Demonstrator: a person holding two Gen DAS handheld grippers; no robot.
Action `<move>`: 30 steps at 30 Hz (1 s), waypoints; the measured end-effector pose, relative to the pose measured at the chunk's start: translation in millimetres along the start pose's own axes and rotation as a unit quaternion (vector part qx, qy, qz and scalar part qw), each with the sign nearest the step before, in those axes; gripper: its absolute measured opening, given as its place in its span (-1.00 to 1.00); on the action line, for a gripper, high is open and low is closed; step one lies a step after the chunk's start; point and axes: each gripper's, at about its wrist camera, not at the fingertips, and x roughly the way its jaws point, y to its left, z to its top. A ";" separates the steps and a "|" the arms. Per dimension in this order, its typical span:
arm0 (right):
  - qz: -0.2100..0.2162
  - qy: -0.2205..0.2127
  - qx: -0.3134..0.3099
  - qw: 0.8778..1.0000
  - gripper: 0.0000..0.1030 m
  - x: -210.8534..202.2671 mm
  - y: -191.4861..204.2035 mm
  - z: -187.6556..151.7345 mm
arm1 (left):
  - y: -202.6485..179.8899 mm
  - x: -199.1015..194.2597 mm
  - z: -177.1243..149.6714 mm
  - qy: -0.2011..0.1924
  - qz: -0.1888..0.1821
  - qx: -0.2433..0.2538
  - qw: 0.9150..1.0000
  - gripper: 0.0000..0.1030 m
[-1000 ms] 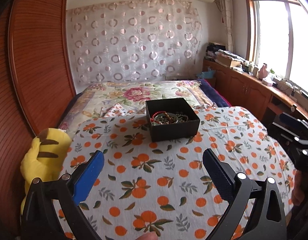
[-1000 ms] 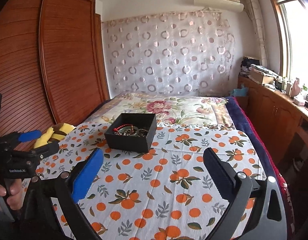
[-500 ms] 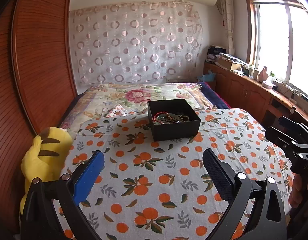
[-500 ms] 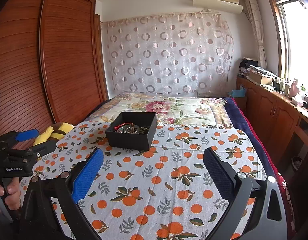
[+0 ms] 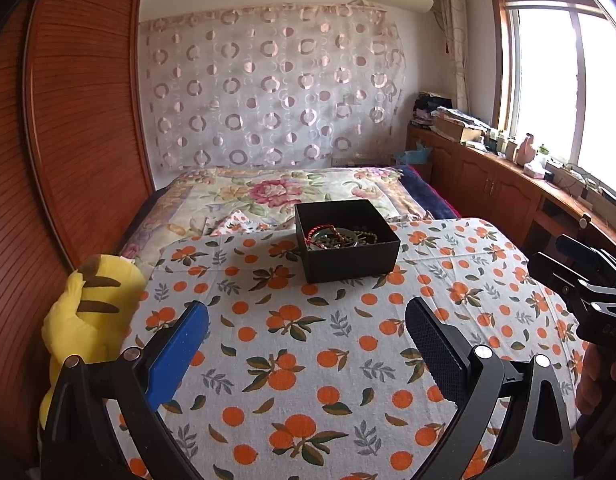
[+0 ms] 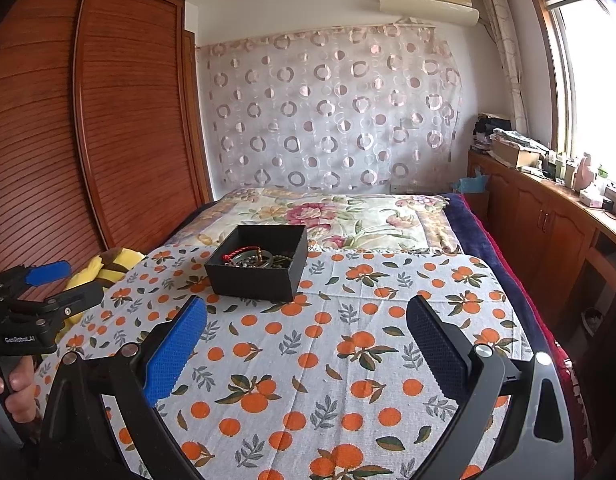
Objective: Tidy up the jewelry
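Observation:
A black open box (image 5: 350,258) stands on the orange-print cloth (image 5: 308,344) on the bed. It holds a tangle of jewelry (image 5: 336,237): a red cord bracelet, a metal bangle and dark beads. It also shows in the right wrist view (image 6: 255,279) with the jewelry (image 6: 256,258) inside. My left gripper (image 5: 307,332) is open and empty, well short of the box. My right gripper (image 6: 306,330) is open and empty, also short of the box. Each gripper shows at the edge of the other's view.
A yellow plush toy (image 5: 89,312) lies at the cloth's left edge by the wooden wardrobe (image 5: 67,140). A floral quilt (image 5: 275,194) covers the bed behind the box. A wooden counter (image 5: 508,184) with clutter runs along the right under the window.
Both grippers have drawn back and tilted up a little, so the box sits slightly lower and farther in both views. Both stay open and empty.

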 end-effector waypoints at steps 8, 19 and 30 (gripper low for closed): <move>-0.001 -0.001 0.001 1.000 0.95 -0.5 -2.8 1.3 | -5.2 -7.7 1.2 -0.008 -0.002 0.000 1.000 0.85; -0.001 -0.001 0.002 1.000 0.95 -1.2 -4.1 1.3 | -10.4 -12.5 0.9 -0.019 0.005 0.007 1.000 0.85; 0.000 -0.001 0.002 1.000 0.95 -1.1 -4.8 1.2 | -9.5 -12.6 1.1 -0.020 0.006 0.008 1.000 0.85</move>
